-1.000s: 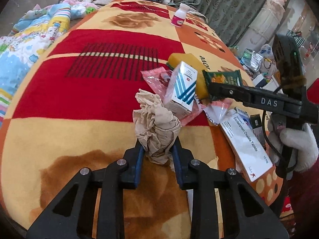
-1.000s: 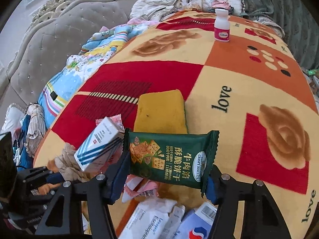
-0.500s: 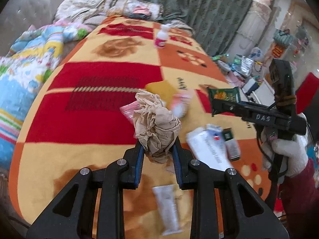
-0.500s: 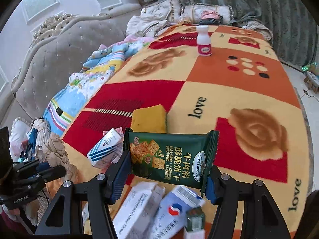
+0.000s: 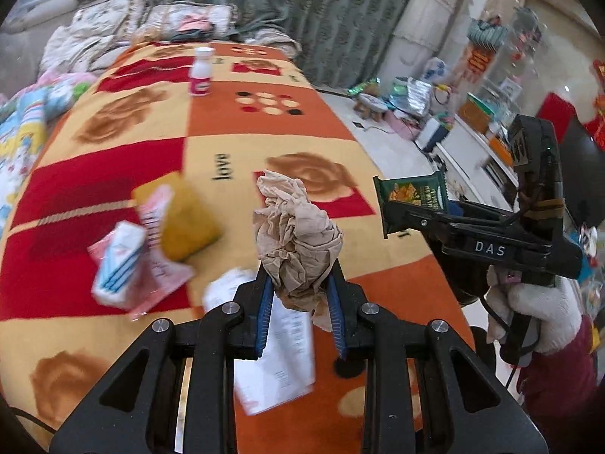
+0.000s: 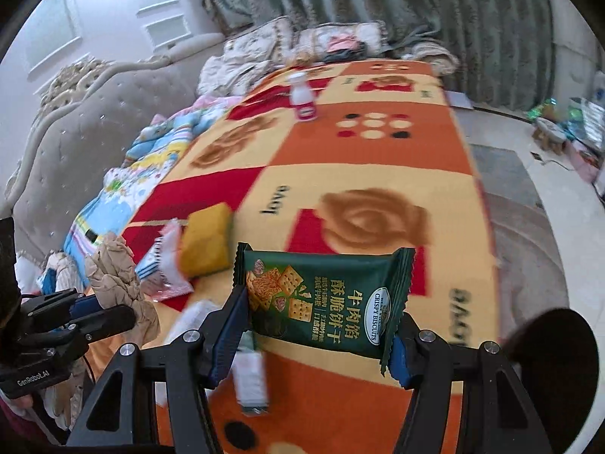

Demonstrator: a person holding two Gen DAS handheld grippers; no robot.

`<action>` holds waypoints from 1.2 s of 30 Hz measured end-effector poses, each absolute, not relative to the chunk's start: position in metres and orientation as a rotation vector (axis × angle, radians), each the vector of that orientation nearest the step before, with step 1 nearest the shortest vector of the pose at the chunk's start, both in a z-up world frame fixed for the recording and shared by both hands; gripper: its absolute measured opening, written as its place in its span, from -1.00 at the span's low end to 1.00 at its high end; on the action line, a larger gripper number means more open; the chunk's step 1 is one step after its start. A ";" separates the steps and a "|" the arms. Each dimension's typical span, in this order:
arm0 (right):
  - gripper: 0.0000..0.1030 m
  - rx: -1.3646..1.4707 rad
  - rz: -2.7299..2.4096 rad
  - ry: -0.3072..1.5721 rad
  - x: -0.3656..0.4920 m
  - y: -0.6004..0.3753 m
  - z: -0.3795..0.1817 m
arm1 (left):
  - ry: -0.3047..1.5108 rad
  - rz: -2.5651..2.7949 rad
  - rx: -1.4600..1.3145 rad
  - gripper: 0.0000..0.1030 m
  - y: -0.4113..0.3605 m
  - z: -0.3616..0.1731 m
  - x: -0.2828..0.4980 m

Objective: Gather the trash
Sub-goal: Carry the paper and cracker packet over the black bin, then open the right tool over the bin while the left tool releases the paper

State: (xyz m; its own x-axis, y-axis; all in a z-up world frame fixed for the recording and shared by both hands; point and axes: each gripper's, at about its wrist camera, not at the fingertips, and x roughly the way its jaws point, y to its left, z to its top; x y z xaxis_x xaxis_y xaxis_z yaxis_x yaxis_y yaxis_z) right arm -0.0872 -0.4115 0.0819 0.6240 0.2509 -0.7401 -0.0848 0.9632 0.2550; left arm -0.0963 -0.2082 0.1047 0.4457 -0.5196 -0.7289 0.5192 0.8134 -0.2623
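The left gripper [image 5: 300,304] is clenching a crumpled tissue [image 5: 297,242] while the right gripper [image 6: 317,336] is gripping a green biscuit packet [image 6: 321,297], both lifted above the blanket-covered bed [image 5: 264,143], likely heading for disposal

"CRISPY BISCUITS" on green packet [image 6: 321,299], "love" on blanket [image 5: 222,166], "DAS" on right tongs [image 5: 416,223]

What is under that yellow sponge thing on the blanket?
The yellow rectangular sponge lies partly on a pink plastic wrapper, beside a white and blue striped box. Whatever else sits beneath it is covered.
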 end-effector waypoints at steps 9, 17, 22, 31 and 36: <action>0.20 0.258 0.071 0.852 -0.126 -0.481 0.084 | 0.899 -0.742 0.057 -0.53 -0.287 0.109 -0.113; 0.20 0.289 -0.028 0.850 -0.159 -0.533 0.078 | 0.909 -0.825 0.106 -0.53 -0.348 0.104 -0.128; 0.20 0.310 -0.095 0.858 -0.175 -0.563 0.070 | 0.941 -0.869 0.109 -0.53 -0.378 0.097 -0.130; 0.20 0.372 -0.195 0.885 -0.193 -0.610 0.049 | 0.968 -0.934 0.120 -0.52 -0.430 0.084 -0.137; 0.20 0.399 -0.232 0.892 -0.194 -0.621 0.040 | 0.996 -0.977 0.083 -0.43 -0.447 0.074 -0.137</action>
State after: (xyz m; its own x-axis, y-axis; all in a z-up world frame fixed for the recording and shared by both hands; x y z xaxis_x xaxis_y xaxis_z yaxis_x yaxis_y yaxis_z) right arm -0.1938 -0.6214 0.0398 0.6094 -0.0317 -0.7922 0.3584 0.9023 0.2396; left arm -0.1370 -0.4468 0.0744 0.1749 -0.6535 -0.7364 0.7236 0.5925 -0.3539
